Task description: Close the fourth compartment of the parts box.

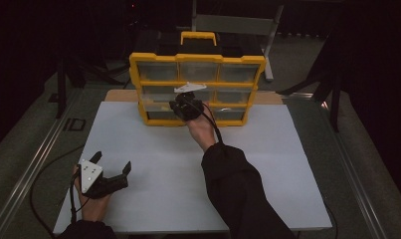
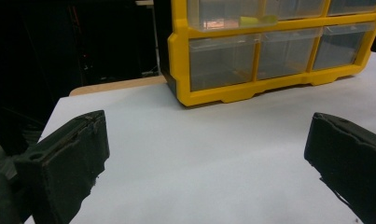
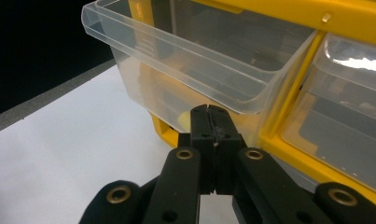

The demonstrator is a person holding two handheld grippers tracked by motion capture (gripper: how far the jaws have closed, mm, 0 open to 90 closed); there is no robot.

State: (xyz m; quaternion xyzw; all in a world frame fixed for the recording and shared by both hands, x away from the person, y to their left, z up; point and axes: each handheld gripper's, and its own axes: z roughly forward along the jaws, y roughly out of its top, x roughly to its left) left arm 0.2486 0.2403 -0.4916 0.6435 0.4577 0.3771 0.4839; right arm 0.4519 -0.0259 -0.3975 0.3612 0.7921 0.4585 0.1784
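Your left gripper (image 1: 111, 167) sat idle on the white table (image 1: 153, 149), jaws wide, nothing btwn them. Right gripper (image 3: 209, 114) was clenched tight under the clear drawer (image 3: 185, 60), part-pulled from the yellow organizer (image 1: 195, 89). Looked mid-pull; next prob. needs a straight, level draw outward.

Yellow drawer organizer (image 1: 197, 89) on white table (image 1: 153, 149)

The high view is dim overall; surroundings beyond the white table (image 1: 153, 164) fall to near black, and detail is soft. The yellow organizer (image 1: 197, 89) stays legible. In the right gripper view, glare sits on a clear drawer (image 3: 358, 58) at upper right. The left gripper view is evenly lit, with a faint shadow under the organizer.
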